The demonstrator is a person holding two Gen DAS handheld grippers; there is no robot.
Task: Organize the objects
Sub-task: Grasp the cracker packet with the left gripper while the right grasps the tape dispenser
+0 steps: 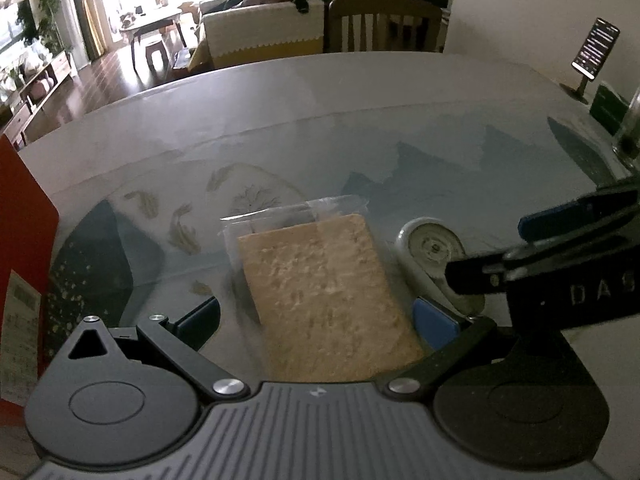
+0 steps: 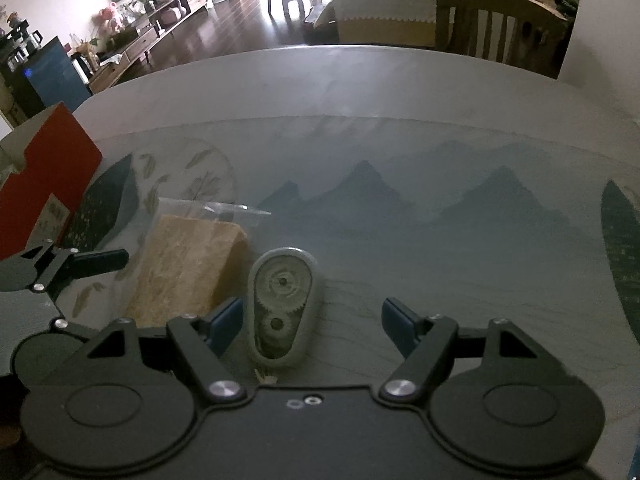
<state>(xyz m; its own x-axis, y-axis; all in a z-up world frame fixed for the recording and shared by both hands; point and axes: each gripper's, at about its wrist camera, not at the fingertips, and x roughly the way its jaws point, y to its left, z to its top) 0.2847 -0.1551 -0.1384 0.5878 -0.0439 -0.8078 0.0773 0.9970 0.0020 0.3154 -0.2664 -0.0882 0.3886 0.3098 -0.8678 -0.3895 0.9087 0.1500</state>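
Step in hand: looks to me like both grippers are lining up for a pickup, left on the snack, right on the tape thing. Neither one is grabbed yet.

Wrapped cracker block: the tan wrapped cracker block [image 1: 328, 296] lies flat on the table [image 1: 360, 92], in clear plastic, sitting right between the left gripper's fingers.

Correction tape: the grey correction tape dispenser [image 2: 282, 304] lies flat just beside the block, on its right.

Left gripper: the left gripper [image 1: 316, 316] is spread wide, blue pads either side of the block. I can't tell if the pads touch it; they seem just off the edges.

Right gripper: the right gripper [image 2: 312, 320] is spread wide too, holding nothing. The dispenser sits off-centre, close to the left pad, with a big gap on the other side.

How I'd do it: slide the right gripper a bit left so the dispenser is centred, then close on its narrow sides. For the block, squeeze gently, since it'll probably crumble and the wrap looks slippery.

Watch out: the two grippers are near each other, so I'd lift one at a time.

Red box: a red box [image 2: 52, 176] stands at the left edge of the table, maybe where stuff goes, but that's a guess.
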